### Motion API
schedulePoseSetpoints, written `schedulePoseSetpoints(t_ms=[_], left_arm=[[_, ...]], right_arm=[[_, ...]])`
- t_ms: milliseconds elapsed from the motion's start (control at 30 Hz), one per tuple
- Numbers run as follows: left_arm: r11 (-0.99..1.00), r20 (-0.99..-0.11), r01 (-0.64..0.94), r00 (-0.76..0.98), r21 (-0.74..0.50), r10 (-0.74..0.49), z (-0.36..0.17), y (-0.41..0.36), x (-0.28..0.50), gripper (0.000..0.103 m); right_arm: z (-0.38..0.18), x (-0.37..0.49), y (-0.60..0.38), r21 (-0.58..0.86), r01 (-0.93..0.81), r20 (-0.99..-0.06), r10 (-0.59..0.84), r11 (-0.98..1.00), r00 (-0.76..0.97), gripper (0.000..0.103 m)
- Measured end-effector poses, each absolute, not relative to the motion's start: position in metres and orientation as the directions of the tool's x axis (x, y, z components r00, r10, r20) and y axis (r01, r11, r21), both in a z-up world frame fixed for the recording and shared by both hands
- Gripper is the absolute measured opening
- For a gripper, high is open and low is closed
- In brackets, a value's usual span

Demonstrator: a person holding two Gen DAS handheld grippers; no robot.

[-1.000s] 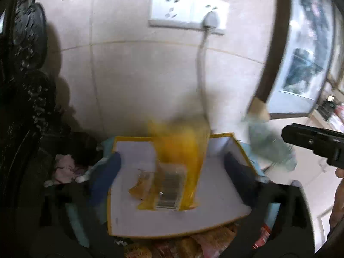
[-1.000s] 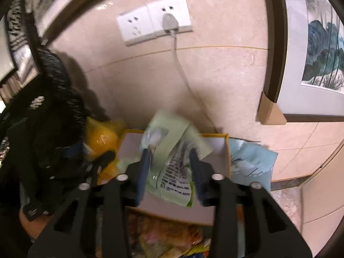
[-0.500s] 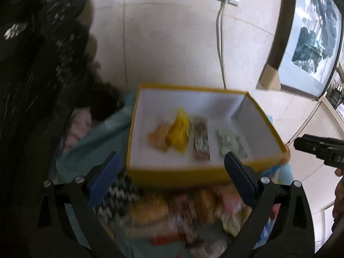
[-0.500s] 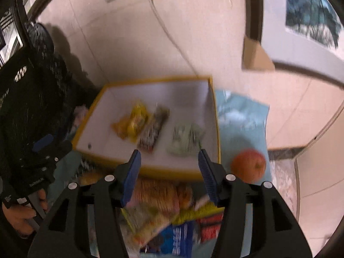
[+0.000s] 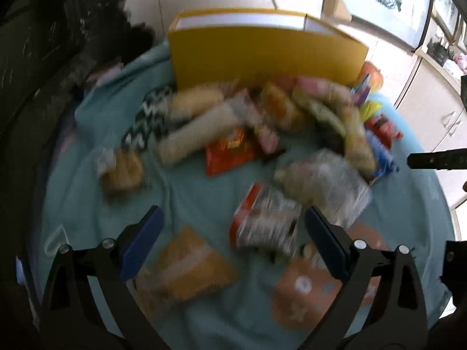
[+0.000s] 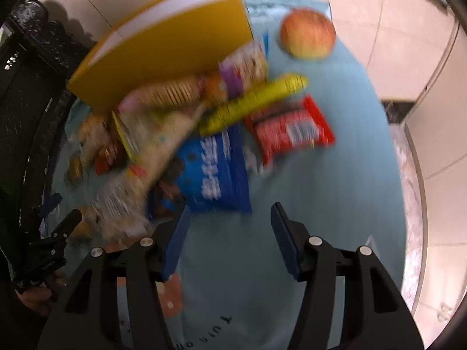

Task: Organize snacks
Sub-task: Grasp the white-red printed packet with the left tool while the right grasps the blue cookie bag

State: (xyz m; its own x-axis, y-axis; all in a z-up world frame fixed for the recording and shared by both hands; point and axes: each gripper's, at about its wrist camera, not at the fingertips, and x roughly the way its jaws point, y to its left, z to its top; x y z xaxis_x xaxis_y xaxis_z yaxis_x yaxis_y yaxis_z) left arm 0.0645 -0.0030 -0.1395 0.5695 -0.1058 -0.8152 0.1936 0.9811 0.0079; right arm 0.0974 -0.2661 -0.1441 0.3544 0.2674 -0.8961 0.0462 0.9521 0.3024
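The left tongs (image 5: 232, 236) stand wide open with nothing between their blue ribbed pads, above a crinkly red-and-silver packet (image 5: 264, 218) at lower centre of the left wrist view. The right tongs (image 6: 229, 233) are opening, also empty, over bare teal cloth (image 6: 335, 189) just below a glossy blue packet (image 6: 216, 169) whose long axis runs roughly top to bottom of the right wrist frame.

The snacks lie in a loose heap on the soft, wrinkled cloth covering the bench: a flat red foil packet (image 6: 292, 129), a long yellow tube-shaped pack (image 6: 254, 102) lying on a diagonal from lower left to upper right, and a clear sleeve of ridged round biscuits (image 6: 169, 92) lying almost sideways. A round orange-red fruit (image 6: 308, 33) sits apart at upper right. The yellow cardboard box (image 6: 163, 43) (white inside, straight-walled) stands behind the heap at upper left.

Half a second ago both cameras looked down into the box at 4 packets lying on its floor; now only its yellow outer wall shows, and the heap fills both frames, heavily blurred.
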Motion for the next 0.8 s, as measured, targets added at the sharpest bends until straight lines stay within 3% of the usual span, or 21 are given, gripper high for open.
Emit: schedulePoseSetpoints(t_ms=[600,800], left_arm=[[0.975,-0.833,0.218,0.545,0.037,-0.09,-0.161,-0.021,0.082,0.099],[0.973,-0.846,0.225,0.527,0.047,-0.081,-0.174,-0.027,0.09,0.099]], right_arm=[[-0.159,0.132,-0.225,0.222,-0.053,-0.909,0.226,0.974,0.349,0.059],[-0.164,0.147,-0.208,0.175,-0.089,-0.908,0.196,0.981,0.37,0.068]])
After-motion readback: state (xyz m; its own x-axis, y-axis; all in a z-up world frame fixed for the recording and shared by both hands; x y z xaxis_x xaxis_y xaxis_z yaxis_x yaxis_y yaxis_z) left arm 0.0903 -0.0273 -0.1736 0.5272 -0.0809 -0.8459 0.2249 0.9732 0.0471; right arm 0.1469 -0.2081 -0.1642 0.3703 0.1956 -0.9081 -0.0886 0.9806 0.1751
